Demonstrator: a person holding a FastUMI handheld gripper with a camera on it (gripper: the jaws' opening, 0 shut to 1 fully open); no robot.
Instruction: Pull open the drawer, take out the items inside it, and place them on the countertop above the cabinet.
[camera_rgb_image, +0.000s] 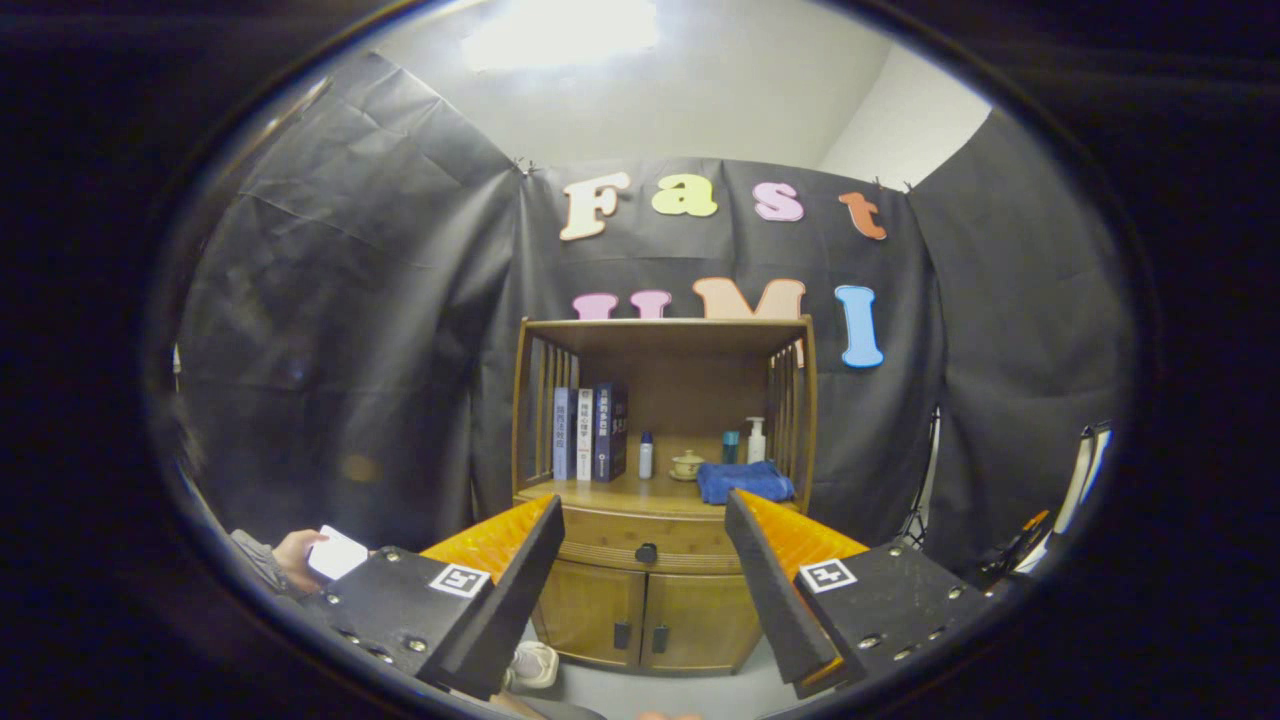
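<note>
The drawer (645, 538) sits shut in the wooden cabinet (650, 600), its dark round knob (646, 552) beyond the tongs (645, 520), whose fingers gape wide, holding nothing. Above it, the table (620, 493) carries books (590, 432) and a folded blue towel (745, 482).

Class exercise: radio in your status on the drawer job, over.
Gripper open, holding nothing, well short of the cabinet. Drawer shut, knob between the fingers' line. Nothing in the way.
</note>
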